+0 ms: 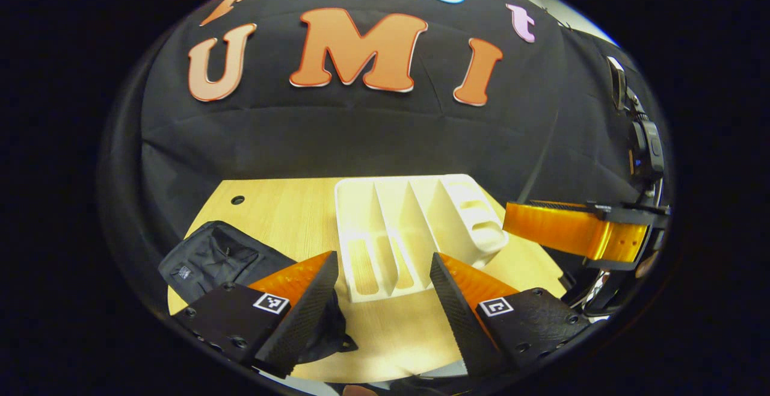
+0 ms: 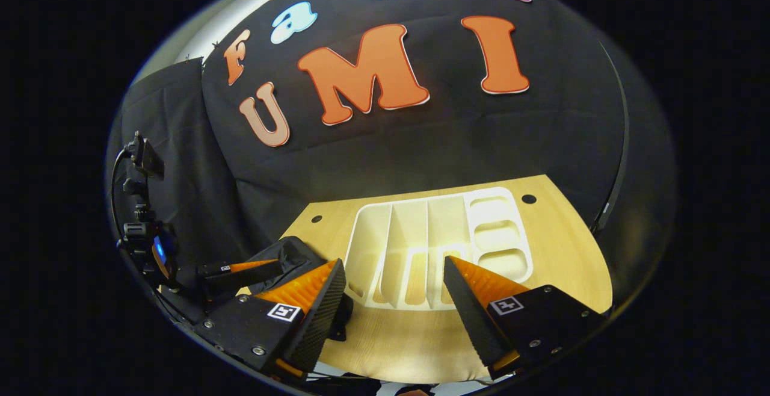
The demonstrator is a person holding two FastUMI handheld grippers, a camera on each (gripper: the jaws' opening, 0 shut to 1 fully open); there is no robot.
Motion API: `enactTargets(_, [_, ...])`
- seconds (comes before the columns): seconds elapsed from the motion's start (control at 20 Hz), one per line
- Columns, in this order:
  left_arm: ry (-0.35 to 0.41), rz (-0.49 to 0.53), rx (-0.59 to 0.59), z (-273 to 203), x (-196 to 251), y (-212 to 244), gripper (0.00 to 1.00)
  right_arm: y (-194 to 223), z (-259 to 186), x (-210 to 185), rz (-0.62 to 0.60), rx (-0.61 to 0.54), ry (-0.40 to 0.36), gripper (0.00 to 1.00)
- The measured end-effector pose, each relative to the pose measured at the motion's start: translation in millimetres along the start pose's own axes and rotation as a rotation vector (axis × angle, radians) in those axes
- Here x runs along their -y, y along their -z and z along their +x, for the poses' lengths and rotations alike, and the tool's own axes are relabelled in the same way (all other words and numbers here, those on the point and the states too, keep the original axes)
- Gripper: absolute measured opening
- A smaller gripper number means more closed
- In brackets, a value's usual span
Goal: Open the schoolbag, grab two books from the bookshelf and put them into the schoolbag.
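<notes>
A white slotted bookshelf point(image 1: 409, 227) stands on the wooden table point(image 1: 283, 209), and I see no books in its slots. The black schoolbag point(image 1: 219, 257) lies to its left. My left gripper point(image 1: 385, 300) is open above the table's near edge, fingers either side of the shelf's front. In the left gripper view the right gripper point(image 1: 571, 230) juts in from the right. In the right gripper view the bookshelf point(image 2: 439, 245) is straight ahead, and the schoolbag point(image 2: 295, 254) lies left of it. My right gripper point(image 2: 394, 306) is open and holds nothing. The left gripper point(image 2: 240, 272) pokes over the bag.
The black cloth wall rises right behind the table point(image 2: 565, 245). A stand with cables and devices point(image 1: 643, 143) is at the right in the left gripper view; the same stand point(image 2: 141, 221) is at the left in the right gripper view. Small holes mark the table's back corners.
</notes>
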State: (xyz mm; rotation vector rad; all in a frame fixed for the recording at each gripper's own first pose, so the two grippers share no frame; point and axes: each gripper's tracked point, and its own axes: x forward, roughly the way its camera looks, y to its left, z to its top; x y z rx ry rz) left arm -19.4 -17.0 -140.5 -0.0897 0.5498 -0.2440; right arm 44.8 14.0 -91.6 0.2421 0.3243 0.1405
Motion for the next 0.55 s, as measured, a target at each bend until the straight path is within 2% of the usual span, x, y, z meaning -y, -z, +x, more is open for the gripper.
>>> enactTargets(0.2, [-0.09,0.013,0.136,-5,-11,-11,0.99,-19,-15,14,-0.008,0.113,0.035,0.98])
enactTargets(0.45, [-0.124,0.09,0.243,-14,-13,-36,0.98,-35,-19,24,-0.045,0.221,0.094,0.98])
enactTargets(0.55, [-0.14,0.117,0.322,-21,-16,-55,0.98,-33,-19,27,-0.084,0.248,0.116,0.98])
